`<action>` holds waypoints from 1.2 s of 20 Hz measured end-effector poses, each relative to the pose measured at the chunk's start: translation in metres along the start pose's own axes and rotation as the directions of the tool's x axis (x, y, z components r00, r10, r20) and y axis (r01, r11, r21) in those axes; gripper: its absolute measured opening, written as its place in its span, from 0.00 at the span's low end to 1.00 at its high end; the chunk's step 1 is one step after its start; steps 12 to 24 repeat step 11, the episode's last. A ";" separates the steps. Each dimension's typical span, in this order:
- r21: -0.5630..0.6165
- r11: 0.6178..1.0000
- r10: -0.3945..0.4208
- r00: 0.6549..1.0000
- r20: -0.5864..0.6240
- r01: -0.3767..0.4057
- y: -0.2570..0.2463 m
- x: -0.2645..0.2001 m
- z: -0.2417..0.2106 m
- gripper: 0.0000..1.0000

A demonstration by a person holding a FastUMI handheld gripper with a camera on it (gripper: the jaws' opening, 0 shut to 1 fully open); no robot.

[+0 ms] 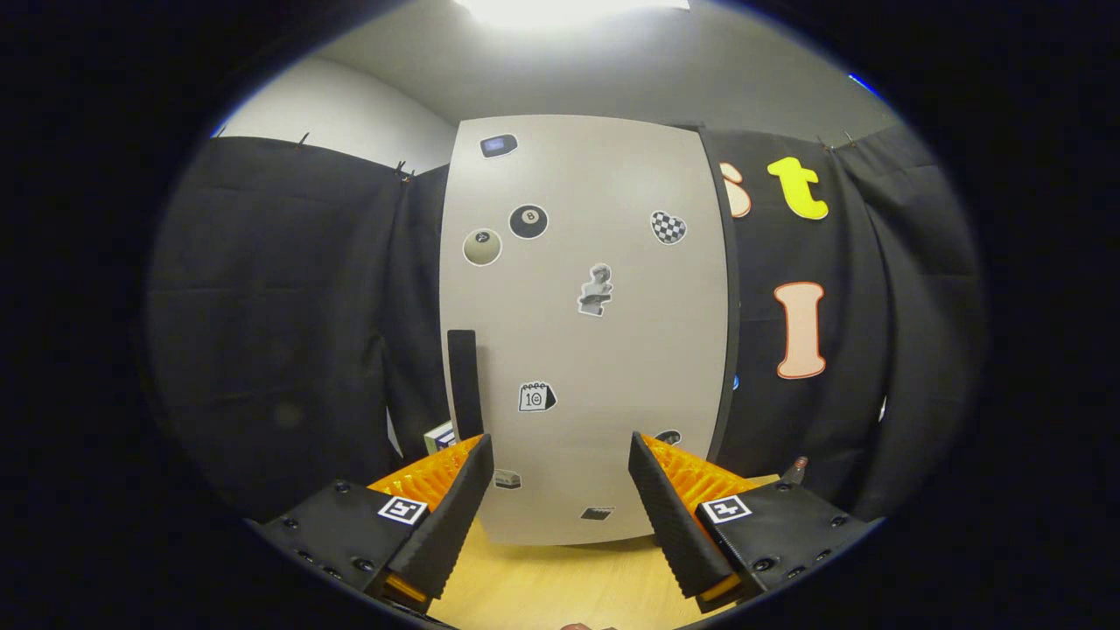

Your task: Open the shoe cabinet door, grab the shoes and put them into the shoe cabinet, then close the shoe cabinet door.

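Shoe cabinet door [586,332] shut, facing the hand-held gripper [560,490] across the bench [560,582].
The door is a tall pale grey panel dotted with small stickers, with a dark vertical handle [462,383] near its left edge. It stands just beyond the fingers, which are spread apart and hold nothing.

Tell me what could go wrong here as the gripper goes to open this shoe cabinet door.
1. The gripper is open and faces the middle of the closed shoe cabinet door, while the dark handle sits beyond its left finger near the door's edge. Going straight ahead would probably bump flat panel.
2. The handle looks slim and flat, so the fingers may slip off.
3. A small box stands beside the door's handle side and might get knocked.
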State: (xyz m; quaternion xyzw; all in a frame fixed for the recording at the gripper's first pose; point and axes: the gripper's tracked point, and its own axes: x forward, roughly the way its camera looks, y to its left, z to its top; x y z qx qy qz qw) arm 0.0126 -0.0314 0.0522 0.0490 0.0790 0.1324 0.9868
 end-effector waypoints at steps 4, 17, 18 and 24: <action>0.002 1.000 0.022 1.000 -0.008 -0.022 -0.007 0.001 -0.003 0.98; 0.021 0.999 0.036 0.999 0.001 -0.036 -0.013 0.008 0.000 0.98; 0.021 0.999 0.036 0.999 0.001 -0.036 -0.013 0.008 0.000 0.98; 0.021 0.999 0.036 0.999 0.001 -0.036 -0.013 0.008 0.000 0.98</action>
